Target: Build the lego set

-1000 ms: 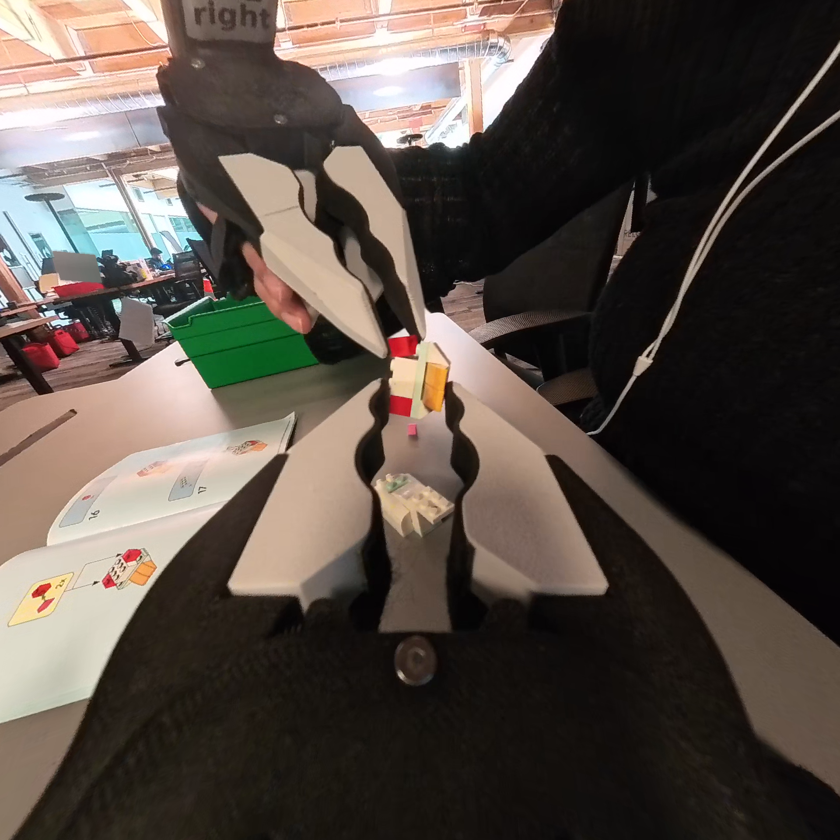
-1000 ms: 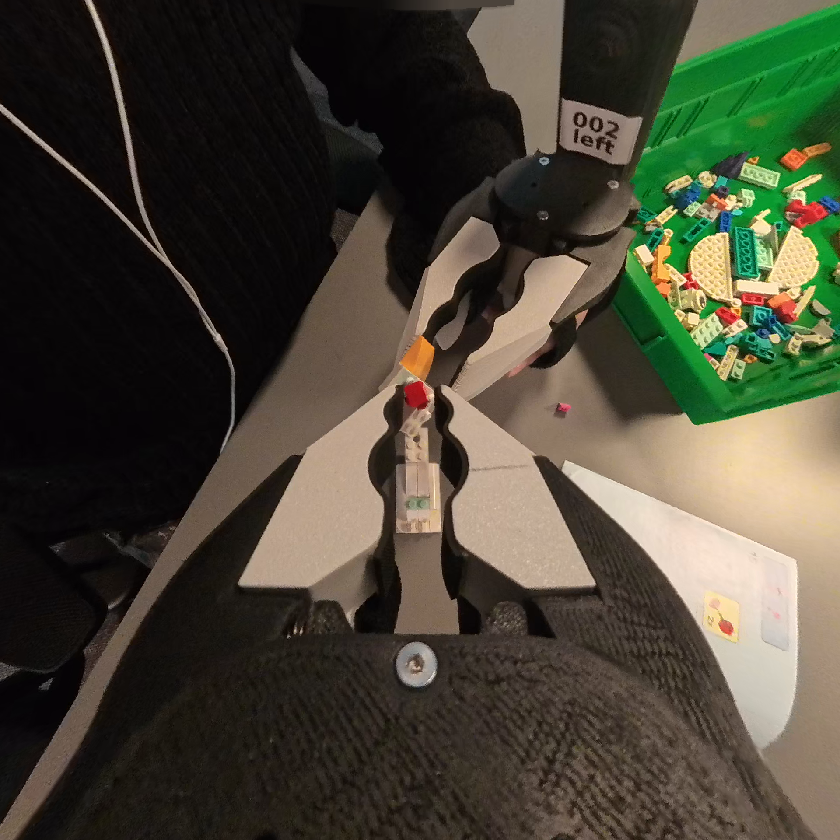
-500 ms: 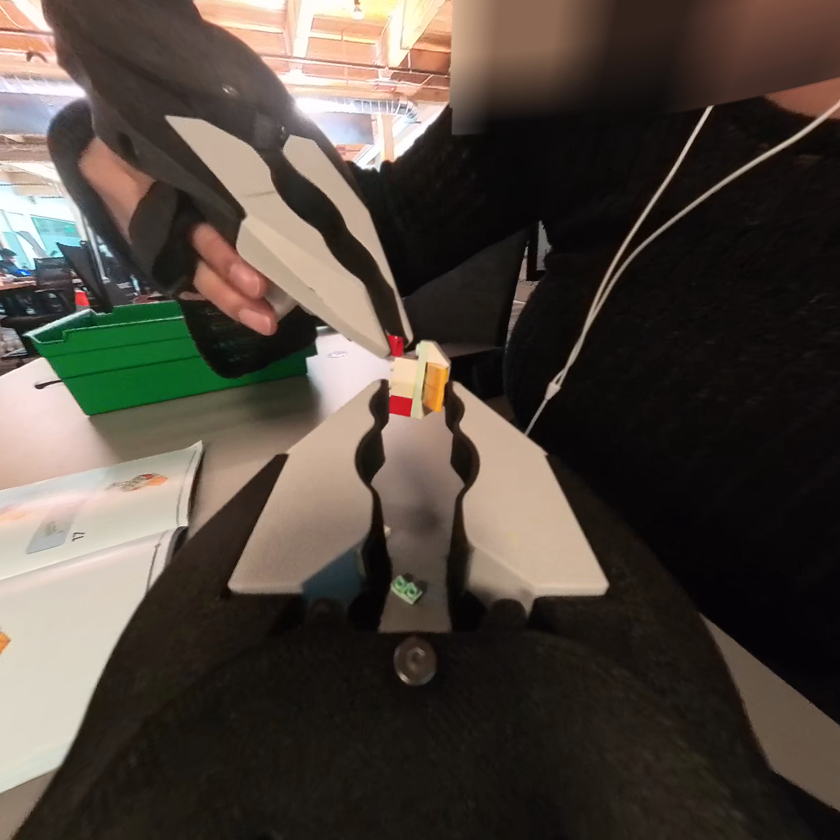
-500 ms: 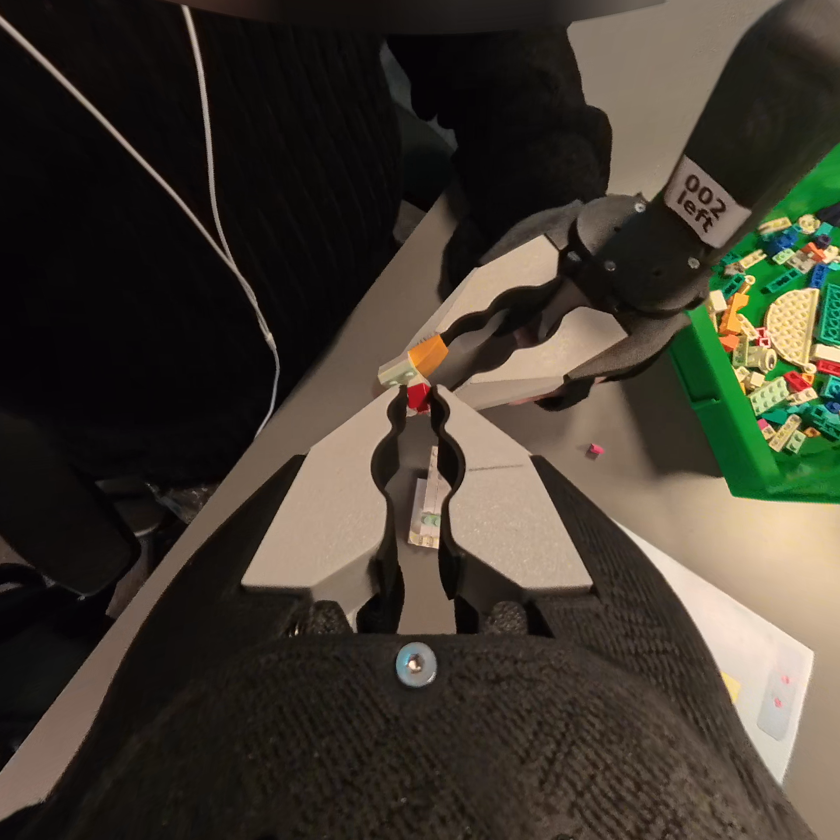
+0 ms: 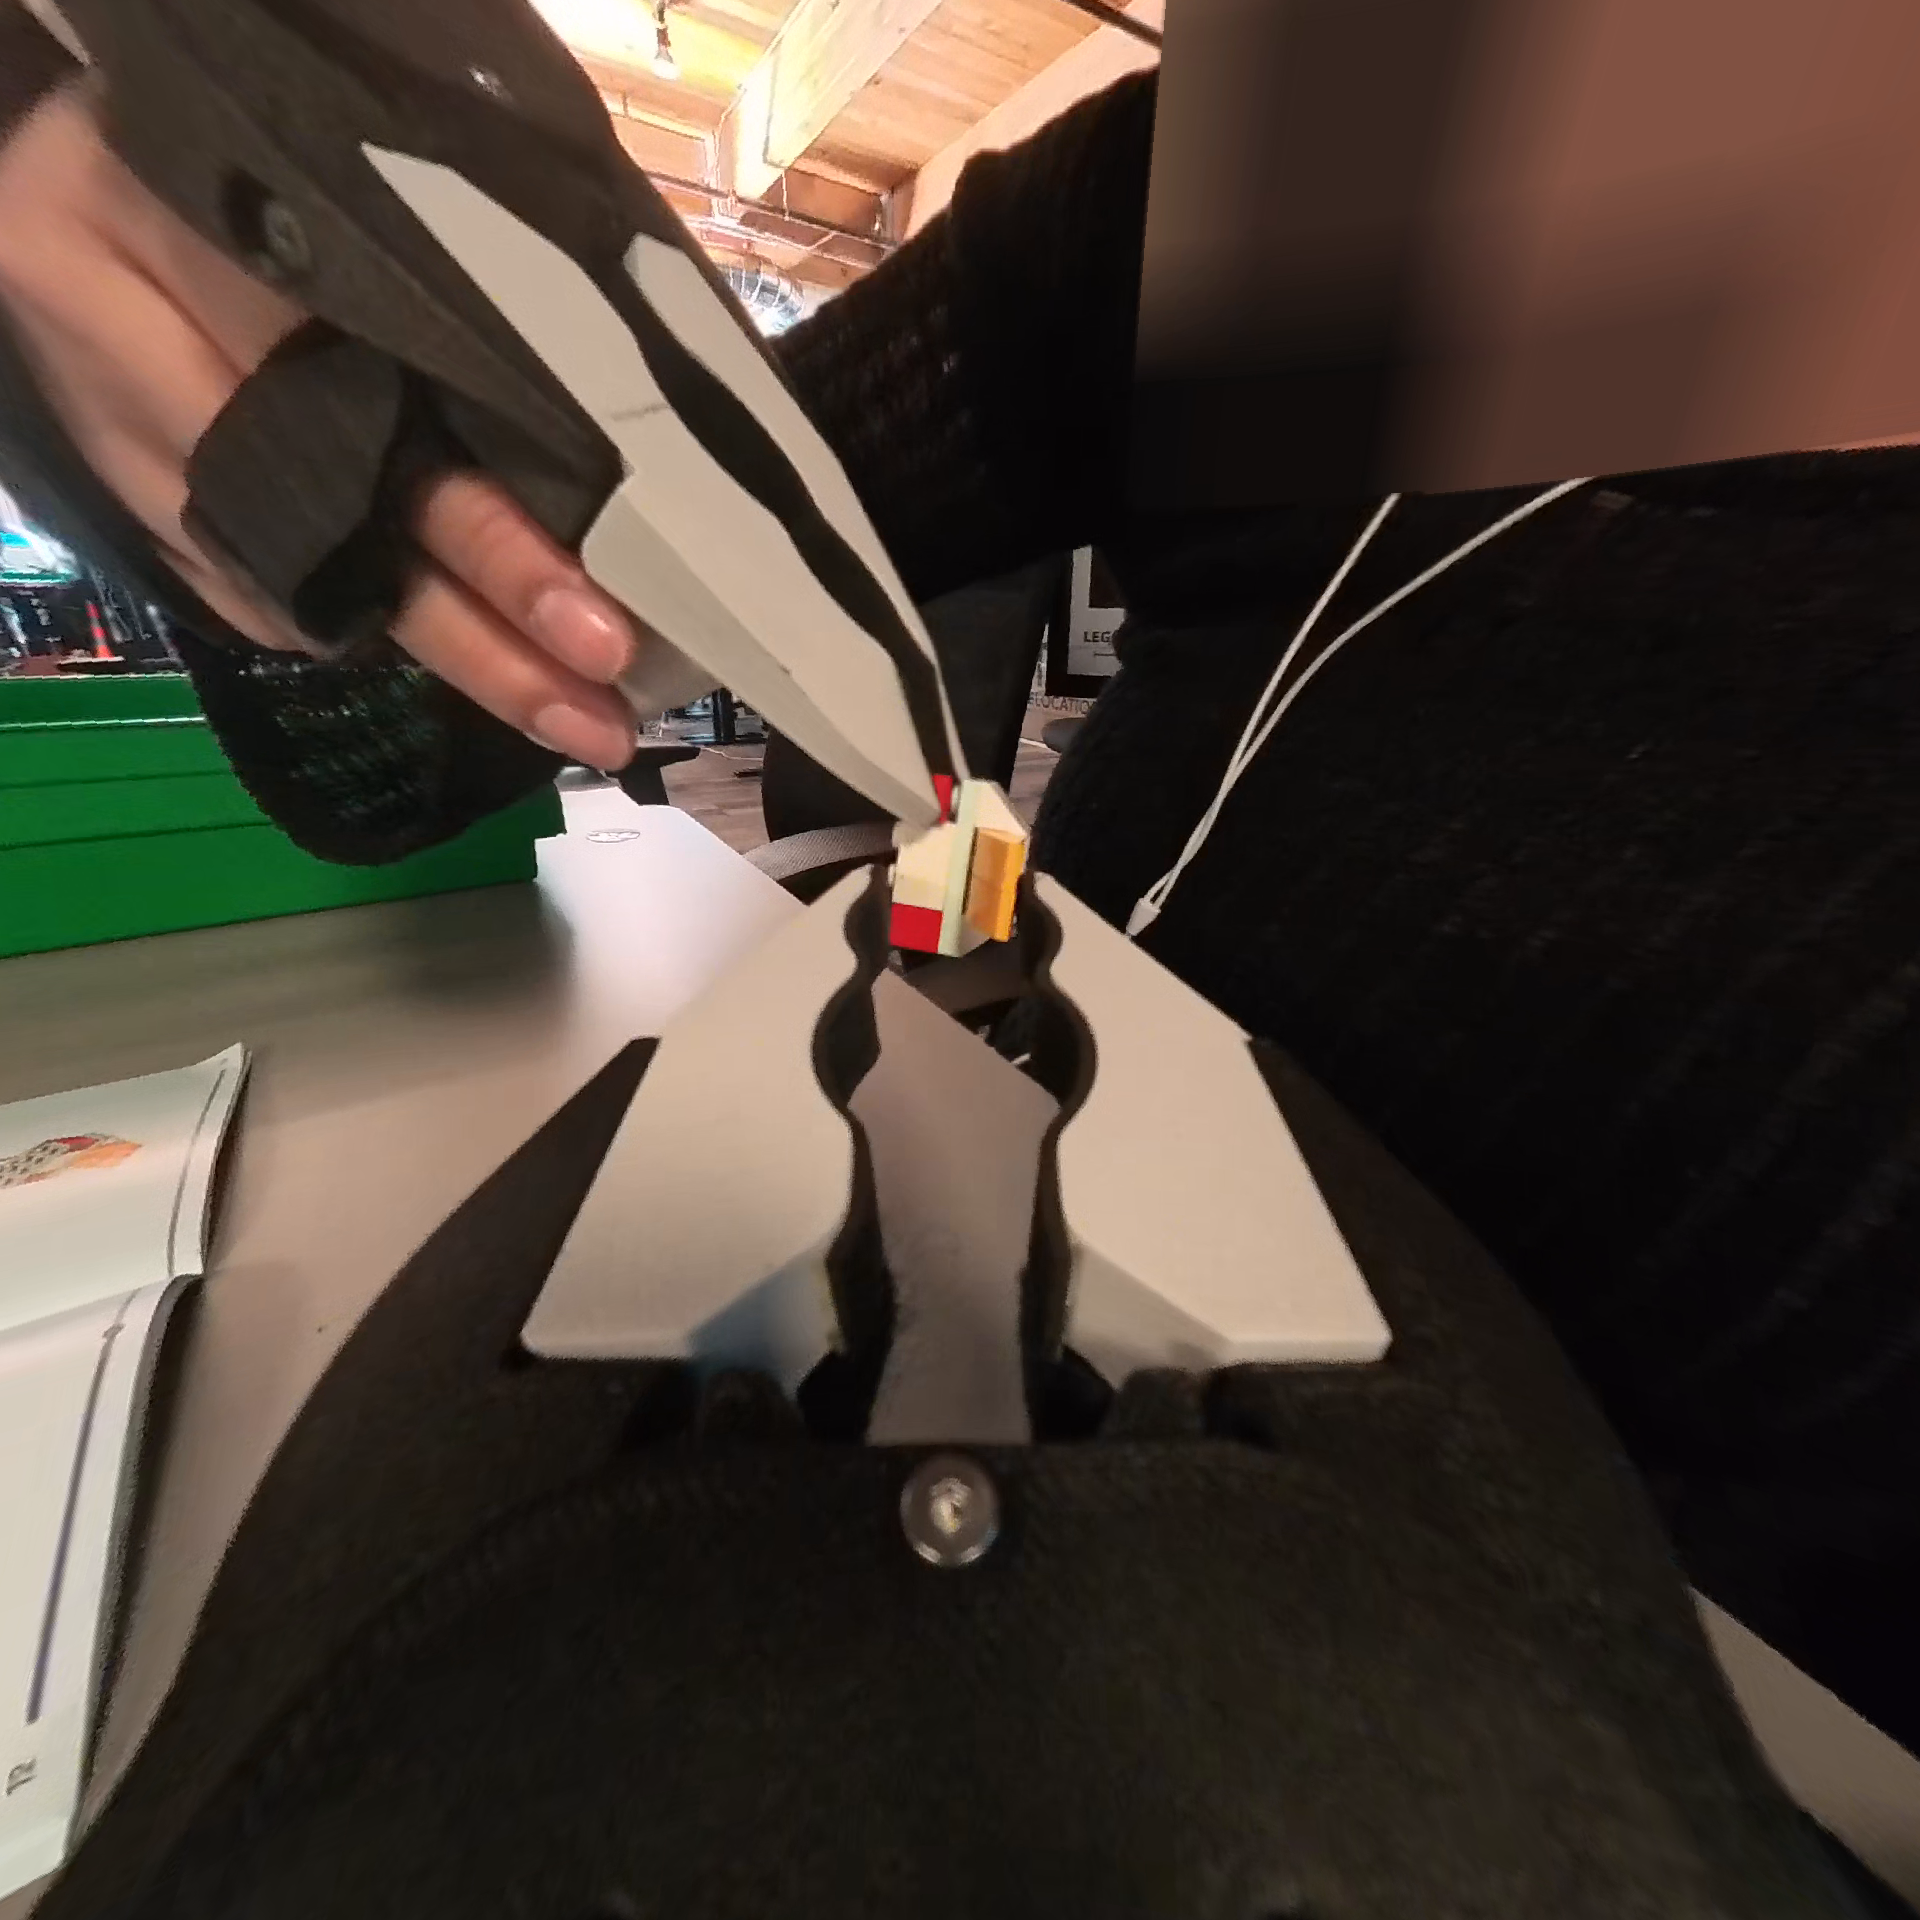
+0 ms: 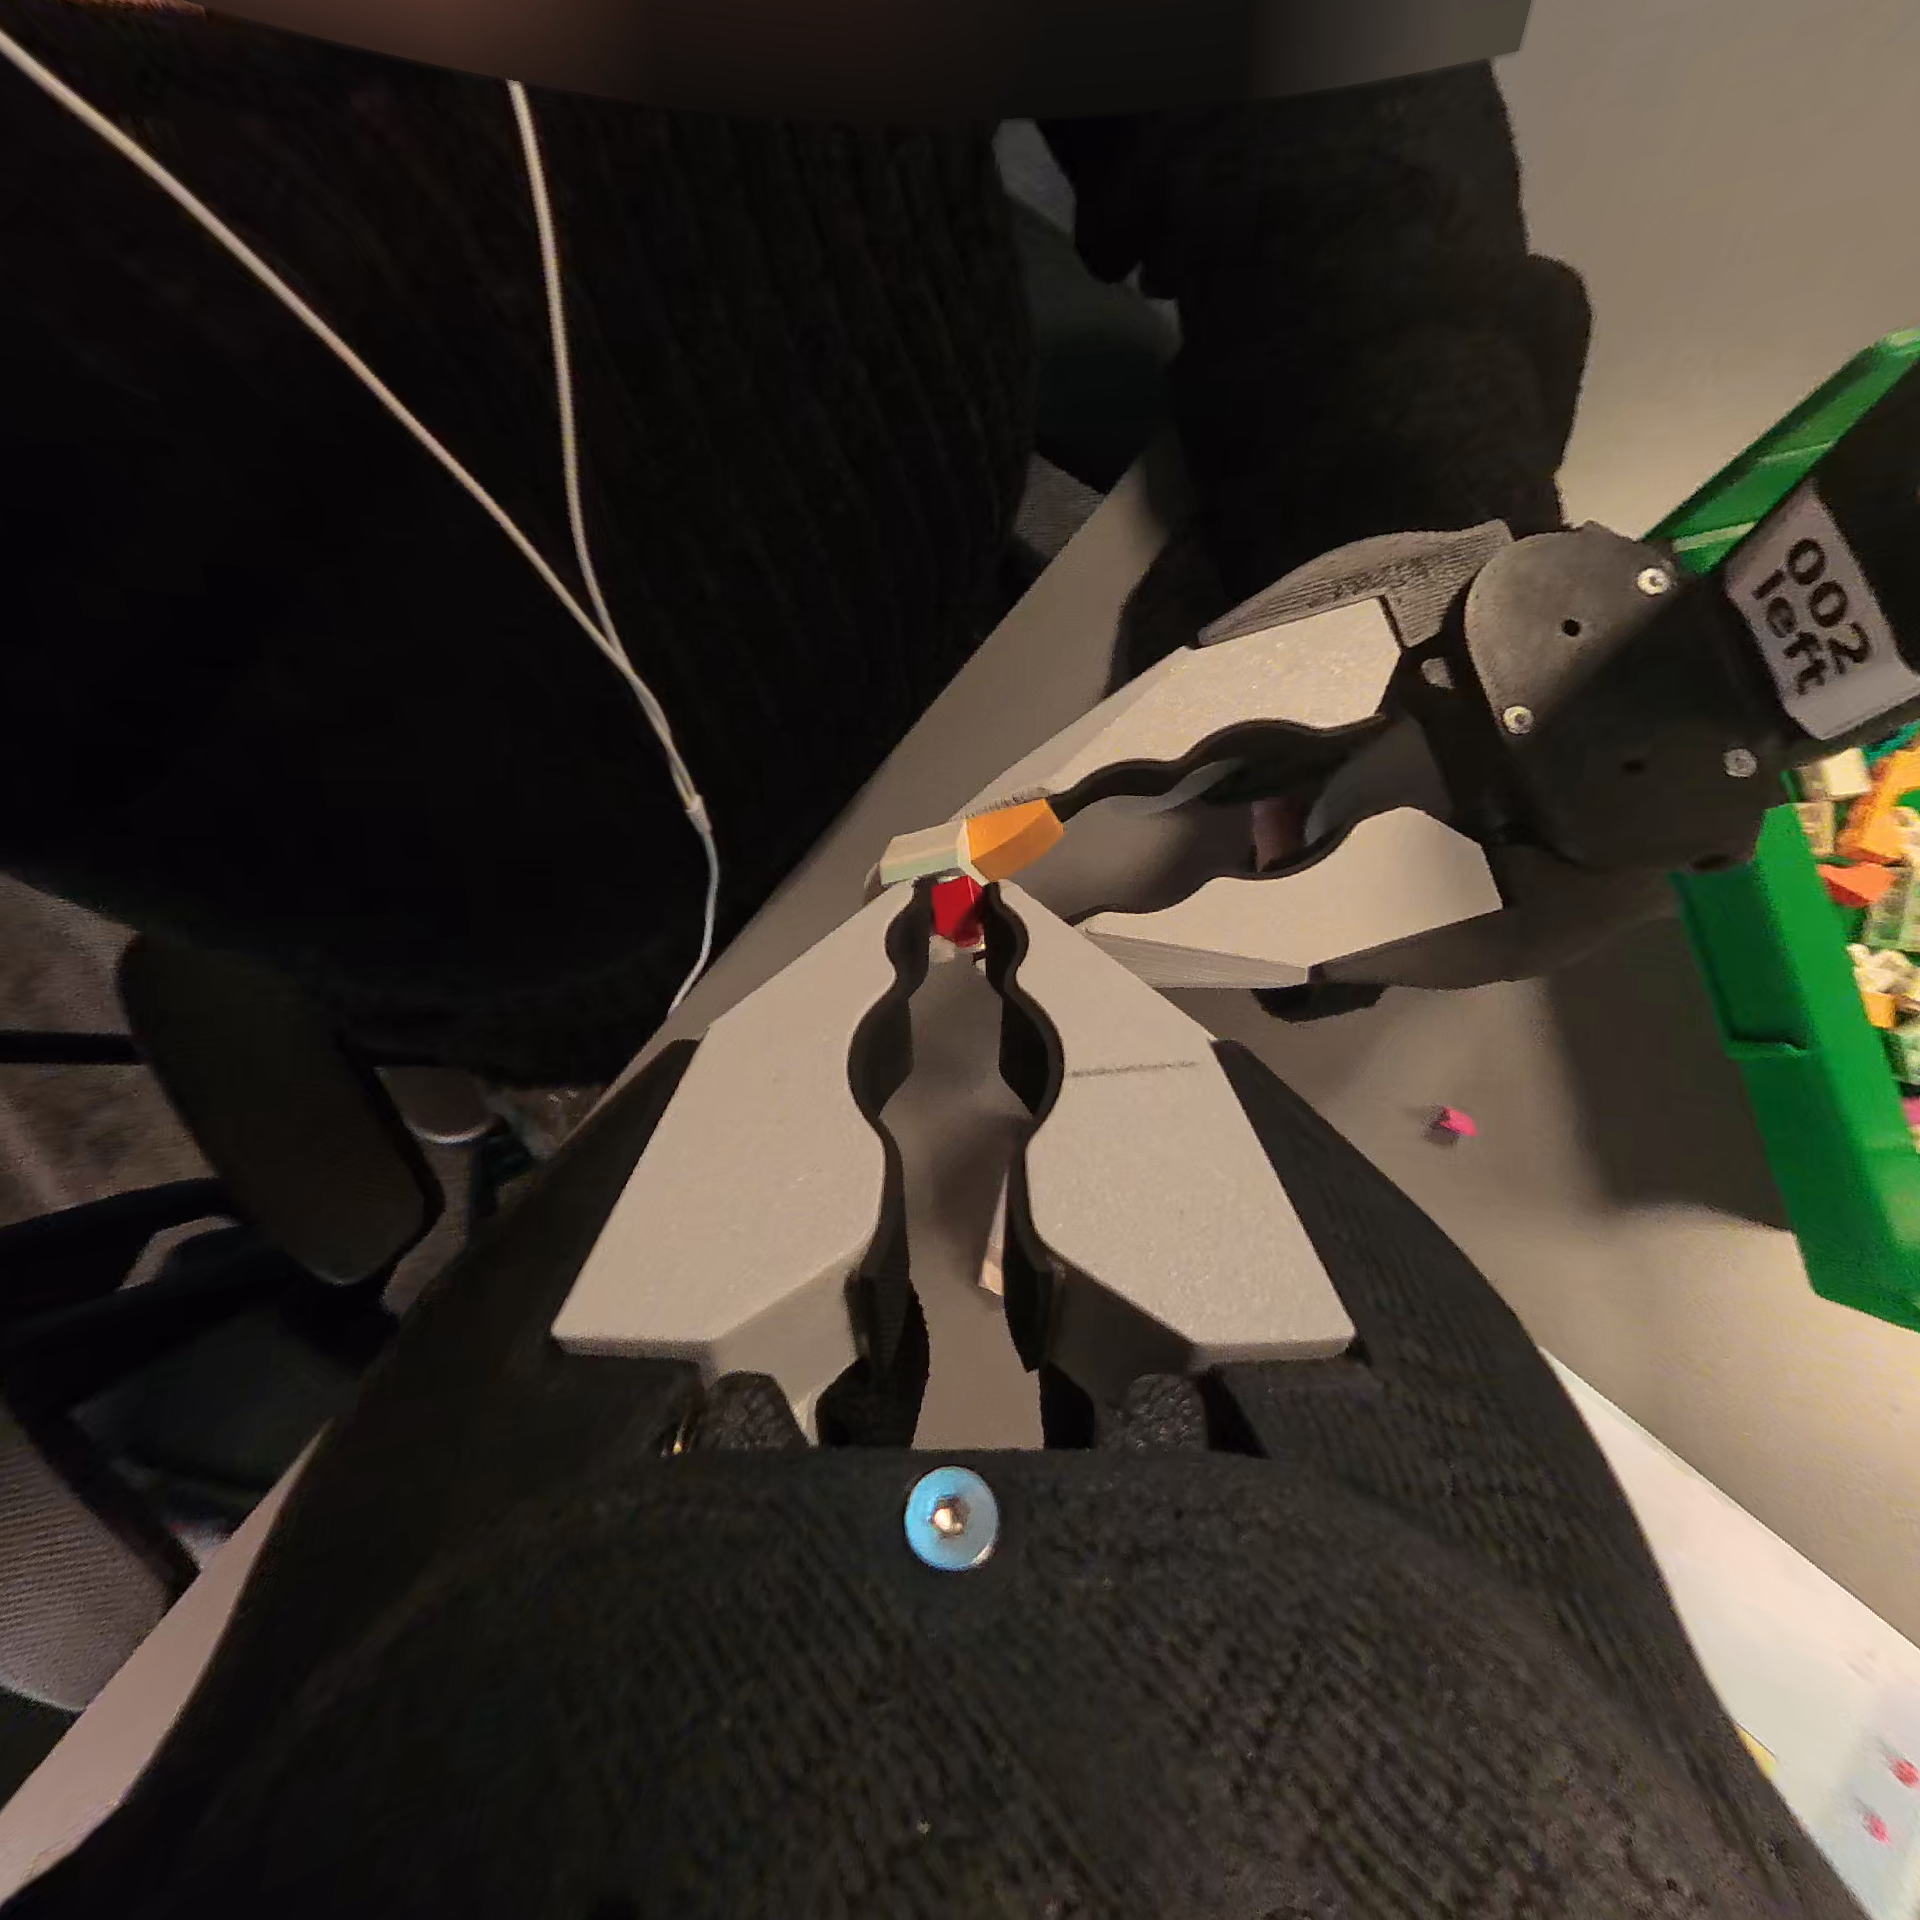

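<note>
One grey table carries one green bin of loose bricks, one open booklet, one pink stud. Above its edge, the left gripper clamps the small white-orange assembly; the right gripper pinches one red piece against it.

Bright ceiling light glares in my left view; my right view is dim. My hand blurs, edges bend, shadow pools under the bin.
</note>
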